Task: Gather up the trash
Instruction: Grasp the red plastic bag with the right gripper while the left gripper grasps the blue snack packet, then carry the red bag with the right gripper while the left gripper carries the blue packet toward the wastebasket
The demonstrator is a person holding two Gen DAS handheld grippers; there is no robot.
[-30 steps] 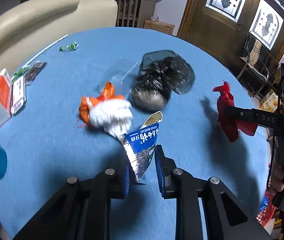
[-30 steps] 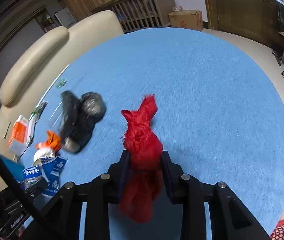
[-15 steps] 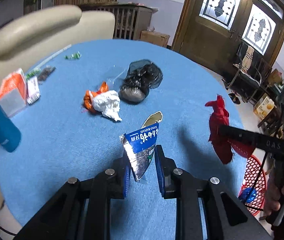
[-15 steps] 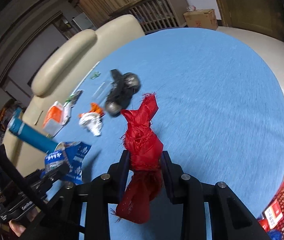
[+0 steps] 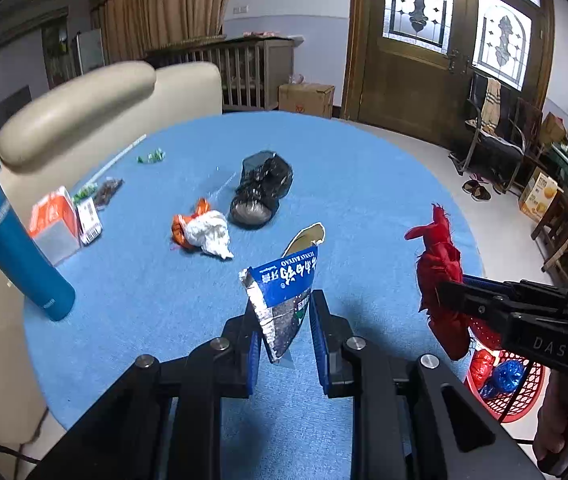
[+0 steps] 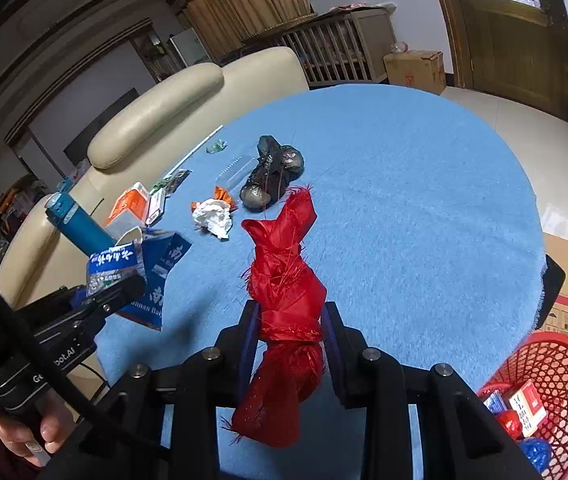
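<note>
**Two grippers loaded above a half-cleared tabletop**

Far left, a teal bottle (image 5: 15, 248) stands close to the tabletop's (image 5: 364, 184) rim, with an orange carton (image 5: 53, 220) and small packets just beside it, all crowded along the edge next to the cream sofa (image 5: 79, 108). Toward the middle lie a white wad (image 5: 209, 234) touching an orange scrap, and a black bag (image 5: 261, 192) just beyond them; a green wrapper (image 5: 151, 156) sits apart near the far-left edge.

The left gripper (image 5: 286, 332) is nearly closed, its pads pinching a blue packet (image 5: 281, 300) that stands upright between them, clear of the cloth. The near and right parts of the tabletop are bare blue cloth out to the rim.

To the right, the right gripper (image 6: 290, 340) is clamped tight on a red bag (image 6: 284, 292), which sticks up above the pads and hangs below them. Past the right edge, on the floor, a red basket (image 6: 556, 364) holds several pieces of trash.
</note>
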